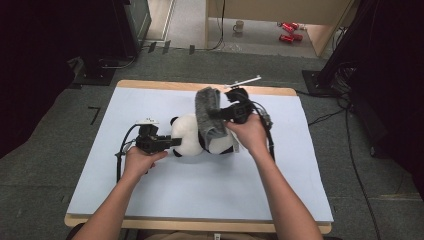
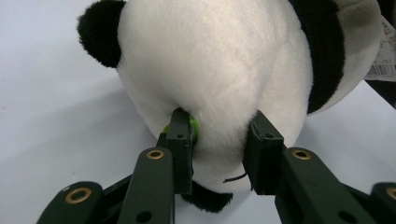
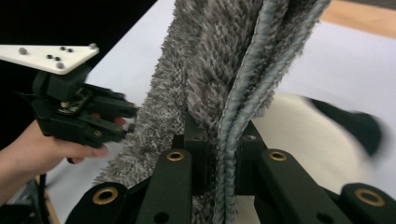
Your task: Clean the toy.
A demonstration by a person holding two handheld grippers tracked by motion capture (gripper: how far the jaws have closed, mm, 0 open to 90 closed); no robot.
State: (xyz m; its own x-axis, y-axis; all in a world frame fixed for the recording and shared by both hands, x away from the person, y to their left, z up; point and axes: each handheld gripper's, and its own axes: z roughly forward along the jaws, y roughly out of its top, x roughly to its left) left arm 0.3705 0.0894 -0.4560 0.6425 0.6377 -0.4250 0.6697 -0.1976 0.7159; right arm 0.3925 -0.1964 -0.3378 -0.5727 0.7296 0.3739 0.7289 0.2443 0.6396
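We see the left tool (image 1: 176, 141) pinching the toy panda (image 1: 192, 134) on the tabletop (image 1: 200, 190); the right tool (image 1: 214, 114) clamps the grey towel (image 1: 209, 112).

My left gripper (image 1: 172, 142) pinches the toy panda (image 1: 192, 136) on the worktop (image 1: 200, 185). My right gripper (image 1: 216, 114) lifts a grey cloth (image 1: 209, 112) over it.

The panda (image 1: 189, 136) lies mid-surface (image 1: 150, 190). The cloth (image 1: 209, 112) drapes over its right part. The left claw (image 1: 175, 142) sits at its left, the right claw (image 1: 214, 114) behind.
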